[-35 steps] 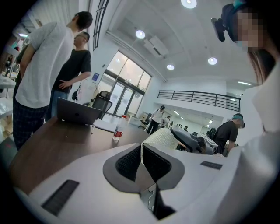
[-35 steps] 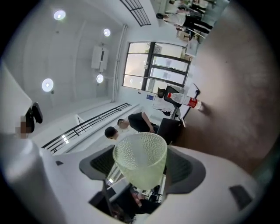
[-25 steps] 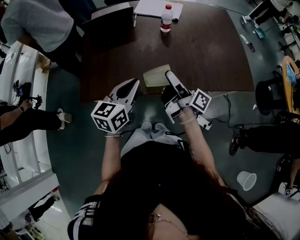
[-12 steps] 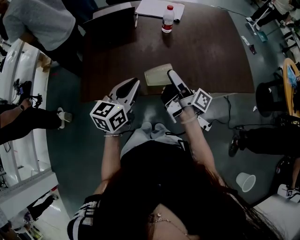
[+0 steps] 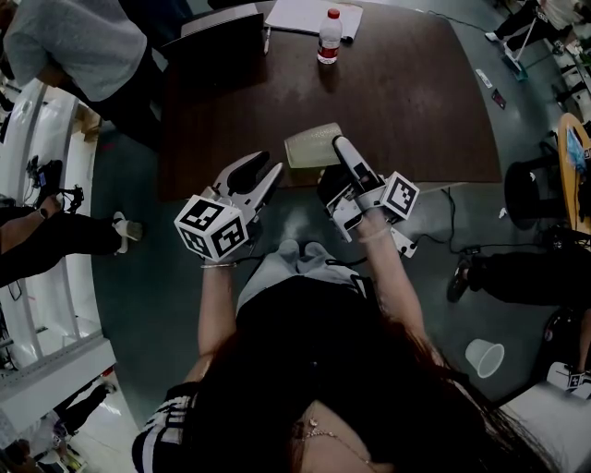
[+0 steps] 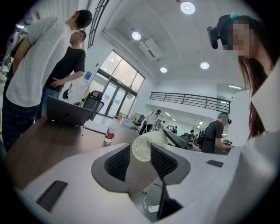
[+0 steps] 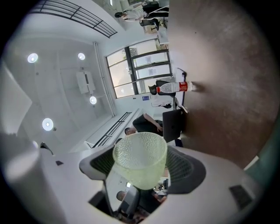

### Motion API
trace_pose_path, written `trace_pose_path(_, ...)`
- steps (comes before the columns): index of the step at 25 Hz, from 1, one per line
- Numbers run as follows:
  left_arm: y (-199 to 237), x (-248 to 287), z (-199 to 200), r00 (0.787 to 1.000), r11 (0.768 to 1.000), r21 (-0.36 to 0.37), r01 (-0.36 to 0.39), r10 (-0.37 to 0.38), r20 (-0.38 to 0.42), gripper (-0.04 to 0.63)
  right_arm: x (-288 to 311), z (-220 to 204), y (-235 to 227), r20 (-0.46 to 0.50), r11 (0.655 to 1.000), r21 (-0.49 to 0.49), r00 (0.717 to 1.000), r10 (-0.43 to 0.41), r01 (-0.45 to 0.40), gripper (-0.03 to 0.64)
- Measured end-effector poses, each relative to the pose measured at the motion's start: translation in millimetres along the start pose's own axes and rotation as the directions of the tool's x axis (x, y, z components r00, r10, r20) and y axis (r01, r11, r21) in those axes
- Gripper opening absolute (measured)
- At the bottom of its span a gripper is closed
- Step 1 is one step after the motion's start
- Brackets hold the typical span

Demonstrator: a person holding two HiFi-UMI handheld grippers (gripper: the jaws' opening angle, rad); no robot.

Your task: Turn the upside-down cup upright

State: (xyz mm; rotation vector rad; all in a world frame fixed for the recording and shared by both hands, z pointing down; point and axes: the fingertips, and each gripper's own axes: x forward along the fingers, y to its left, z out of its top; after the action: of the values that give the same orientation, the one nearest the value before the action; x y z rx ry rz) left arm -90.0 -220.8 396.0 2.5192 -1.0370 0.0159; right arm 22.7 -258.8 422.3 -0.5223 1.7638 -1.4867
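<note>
Frame centre: cup [image 5: 312, 146] near table [image 5: 416, 111] lower edge. Top centre: bottle [image 5: 329, 37] on table. Upper left: laptop [image 5: 220, 51] on table, left of bottle.

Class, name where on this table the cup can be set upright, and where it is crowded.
Free: bare tabletop between bottle and near edge, right of the cup. Crowded: the far edge, with laptop, paper and bottle.

Was shut a second ago, now opening: left gripper [image 5: 269, 164], with jaws spread apart and nothing caught between them.
</note>
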Motion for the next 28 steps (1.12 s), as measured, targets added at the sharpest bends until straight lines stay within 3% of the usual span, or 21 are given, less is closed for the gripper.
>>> trace_pose_path(6,-8.3,6.2,-1.4,0.999,0.999,0.022,0.045,-0.044,-0.021,0.211,0.5,-1.6,2.0,-0.01,1.0,0.006,1.0,0.011,-0.011,0.382)
trace_pose_path(9,-13.5,11.2,-3.5,0.996,0.997,0.027,0.077,-0.076,-0.039,0.289,0.7,-2.6,2.8,-0.022,1.0,0.009,1.0,0.016,-0.016,0.382)
trace_pose_path(13,-16.7,16.8,-5.3,0.994,0.995,0.031,0.098,-0.097,-0.049,0.328,0.9,-4.0,4.3,-0.034,1.0,0.015,0.999,0.028,-0.027,0.382)
trace_pose_path(28,-27.5,33.2,-5.5,0.986,0.986,0.074,0.149,-0.143,-0.089,0.342,1.7,-10.1,8.0,-0.069,0.997,0.049,0.996,0.057,-0.054,0.382)
